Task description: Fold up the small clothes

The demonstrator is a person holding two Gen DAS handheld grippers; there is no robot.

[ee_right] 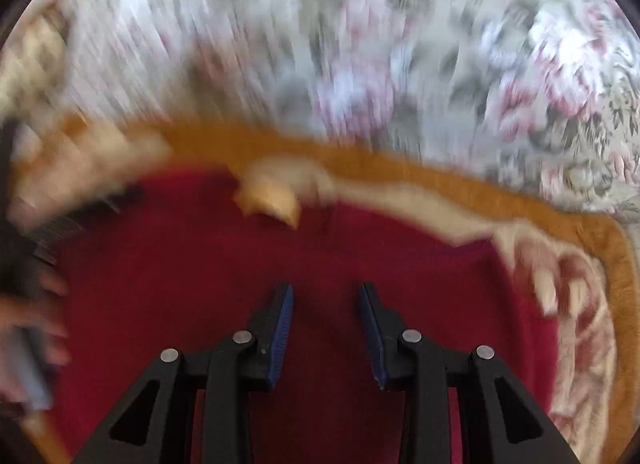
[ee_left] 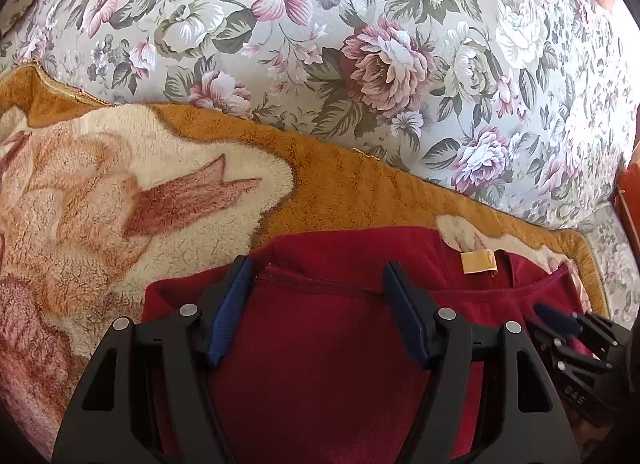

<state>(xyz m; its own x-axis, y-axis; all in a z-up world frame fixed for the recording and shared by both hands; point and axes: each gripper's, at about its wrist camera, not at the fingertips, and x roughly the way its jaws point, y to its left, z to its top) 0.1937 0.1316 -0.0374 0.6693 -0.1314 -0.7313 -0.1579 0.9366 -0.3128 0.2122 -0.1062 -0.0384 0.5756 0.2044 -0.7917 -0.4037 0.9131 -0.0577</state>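
Lying partly folded on the fleecy orange blanket [ee_left: 340,184], the dark red fleece garment [ee_left: 320,344] is hovered over by the left gripper [ee_left: 316,276] and right gripper [ee_right: 326,296], both open and empty, with folding left.

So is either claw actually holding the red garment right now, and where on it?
Neither. The left claw and right claw both stand open above the red garment, with nothing pinched between their pads.

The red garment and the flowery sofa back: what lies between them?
A strip of the fluffy orange-and-cream blanket separates the red garment from the floral sofa back, clearest in the left wrist view.
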